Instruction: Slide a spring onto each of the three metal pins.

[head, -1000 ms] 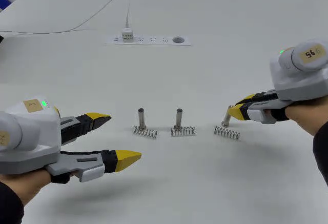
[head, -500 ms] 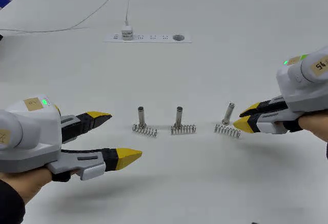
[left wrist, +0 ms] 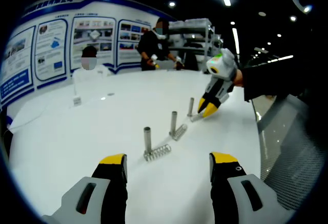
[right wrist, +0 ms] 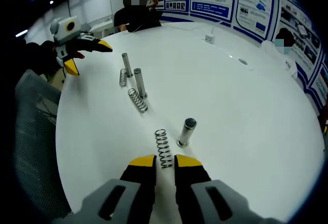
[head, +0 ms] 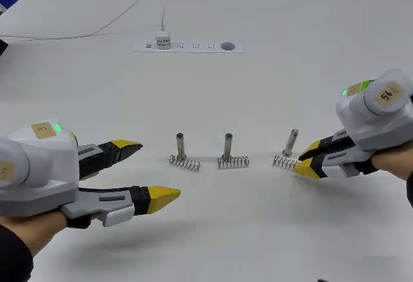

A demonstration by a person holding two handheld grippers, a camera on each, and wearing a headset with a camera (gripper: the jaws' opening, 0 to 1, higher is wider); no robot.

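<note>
Three metal pins stand upright in a row on the white table: left (head: 180,142), middle (head: 228,143) and right (head: 292,141). A spring lies in front of each: left (head: 184,162), middle (head: 233,162) and right (head: 282,161). My right gripper (head: 302,164) sits low at the right spring's outer end. In the right gripper view that gripper (right wrist: 165,161) has its jaws a narrow gap apart, with the spring's (right wrist: 163,147) near end between the tips, beside the pin (right wrist: 186,131). My left gripper (head: 158,169) hovers wide open, left of the row and holding nothing.
A white power strip (head: 190,46) with a plug and cable (head: 162,37) lies at the back of the table. People stand beyond the far edge (left wrist: 159,39). The table edge (left wrist: 259,131) and a mesh chair (right wrist: 36,131) lie off to the side.
My right gripper let go of the tilted right pin, which now stands upright. The gripper then dropped to the end of the right spring. The left gripper has stayed put.
</note>
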